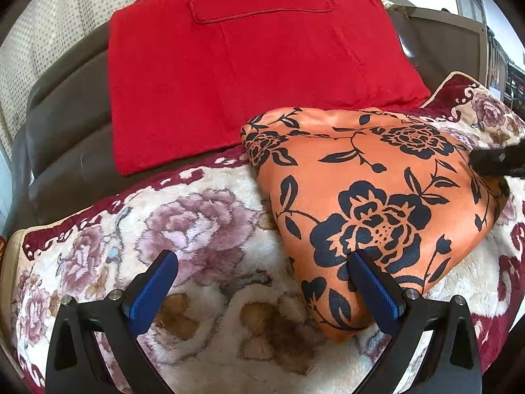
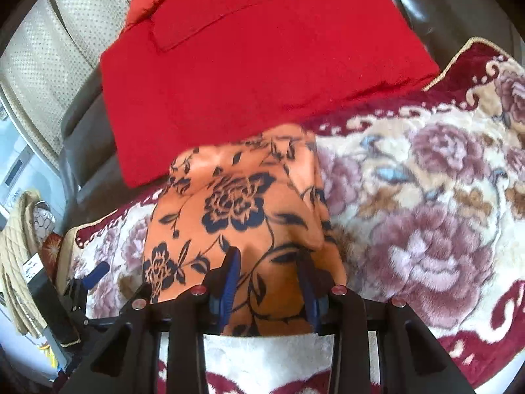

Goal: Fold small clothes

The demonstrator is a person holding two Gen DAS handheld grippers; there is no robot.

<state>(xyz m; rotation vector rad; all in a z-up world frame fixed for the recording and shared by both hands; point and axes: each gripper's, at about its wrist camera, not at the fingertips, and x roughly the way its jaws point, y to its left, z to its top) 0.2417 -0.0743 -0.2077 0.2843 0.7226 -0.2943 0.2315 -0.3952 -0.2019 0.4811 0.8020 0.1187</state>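
Note:
An orange garment with black flowers (image 1: pixel 370 203) lies folded on a floral plush blanket (image 1: pixel 197 229). My left gripper (image 1: pixel 262 282) is open and empty, low over the blanket at the garment's near left corner; its right finger (image 1: pixel 374 289) overlaps the cloth's edge. In the right wrist view the orange garment (image 2: pixel 236 203) runs between the jaws of my right gripper (image 2: pixel 269 282), which are closed in on a bunched fold of it. The right gripper also shows at the far right of the left wrist view (image 1: pixel 498 161), on the garment's far corner.
A folded red garment with a pocket (image 1: pixel 256 75) lies behind the orange one against a dark leather sofa back (image 1: pixel 65 131). Beige dotted curtains (image 1: pixel 49 32) hang behind. The left gripper (image 2: pixel 85 282) and clutter show at the left in the right wrist view.

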